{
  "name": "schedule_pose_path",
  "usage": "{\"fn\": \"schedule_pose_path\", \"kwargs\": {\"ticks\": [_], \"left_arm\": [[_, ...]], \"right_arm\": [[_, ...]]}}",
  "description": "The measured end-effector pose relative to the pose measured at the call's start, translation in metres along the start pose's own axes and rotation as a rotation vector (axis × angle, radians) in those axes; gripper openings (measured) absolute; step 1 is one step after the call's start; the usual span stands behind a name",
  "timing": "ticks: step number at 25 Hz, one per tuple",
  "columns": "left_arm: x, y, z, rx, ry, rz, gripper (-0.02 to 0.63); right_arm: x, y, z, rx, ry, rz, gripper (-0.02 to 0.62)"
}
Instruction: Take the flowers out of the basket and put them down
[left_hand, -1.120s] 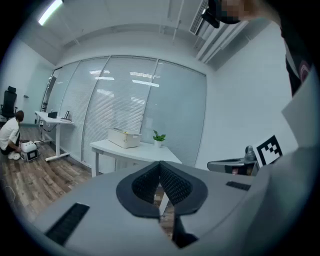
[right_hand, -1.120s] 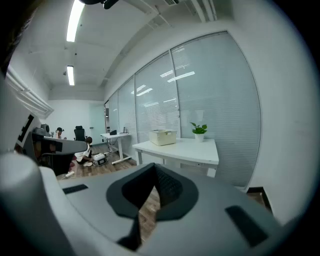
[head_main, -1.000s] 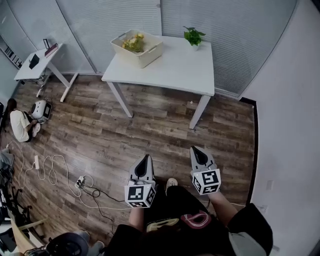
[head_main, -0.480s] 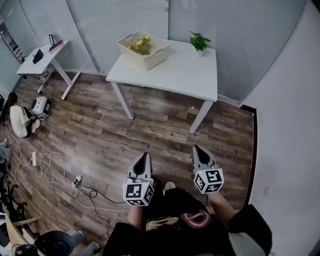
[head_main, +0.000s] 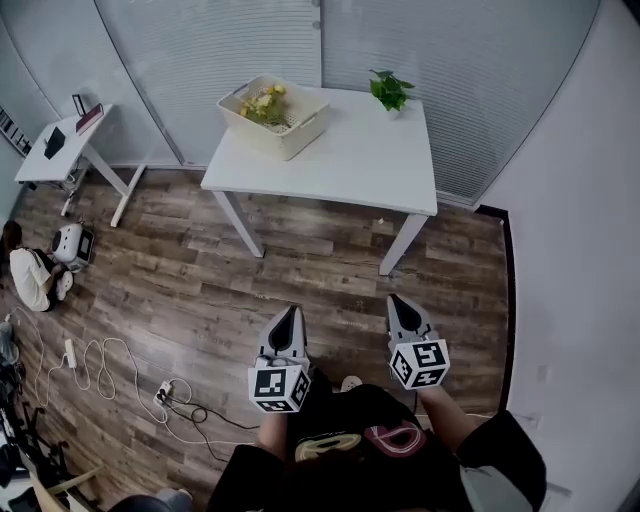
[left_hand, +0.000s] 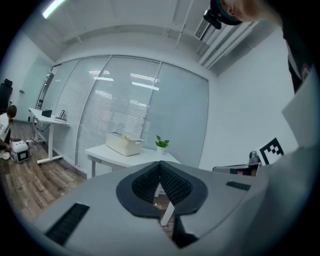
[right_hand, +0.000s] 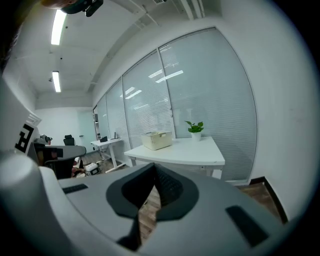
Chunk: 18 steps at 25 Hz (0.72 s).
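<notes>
My left hand-held gripper (head_main: 287, 317) and right hand-held gripper (head_main: 397, 304), both shut and empty, have neared the far bench (head_main: 350, 160) bearing the basket (head_main: 298, 128) of flowers (head_main: 262, 100).

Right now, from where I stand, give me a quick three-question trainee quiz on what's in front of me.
1. True or false: the flowers lie loose on the white table, outside the basket.
2. In the head view, where does the potted plant stand relative to the basket? A) to its right B) to its left C) inside it
3. Fill in: the left gripper and the right gripper both have their jaws ____, with nothing between them.
Key: 1 false, the flowers are in the basket. 2 A. 3 shut.
</notes>
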<state>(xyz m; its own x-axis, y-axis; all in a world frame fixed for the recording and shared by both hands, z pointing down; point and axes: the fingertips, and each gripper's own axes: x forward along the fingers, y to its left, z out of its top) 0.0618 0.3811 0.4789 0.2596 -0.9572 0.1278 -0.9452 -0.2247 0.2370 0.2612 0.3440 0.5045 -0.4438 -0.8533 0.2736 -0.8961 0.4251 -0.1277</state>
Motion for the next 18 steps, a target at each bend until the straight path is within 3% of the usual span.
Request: {"fn": "schedule_pose_path", "kwargs": {"ticks": [13,18], "left_arm": [[0.073,0.106,0.045,0.007,-0.009,-0.102,0.017],[0.088,0.128,0.049,0.04,0.02,-0.151,0.017]], "right_arm": [[0.115,0.049,0.034,-0.018,-0.023,-0.06,0.011],[0.135,0.068,0.028,-0.022,0.002,-0.079,0.011]]}}
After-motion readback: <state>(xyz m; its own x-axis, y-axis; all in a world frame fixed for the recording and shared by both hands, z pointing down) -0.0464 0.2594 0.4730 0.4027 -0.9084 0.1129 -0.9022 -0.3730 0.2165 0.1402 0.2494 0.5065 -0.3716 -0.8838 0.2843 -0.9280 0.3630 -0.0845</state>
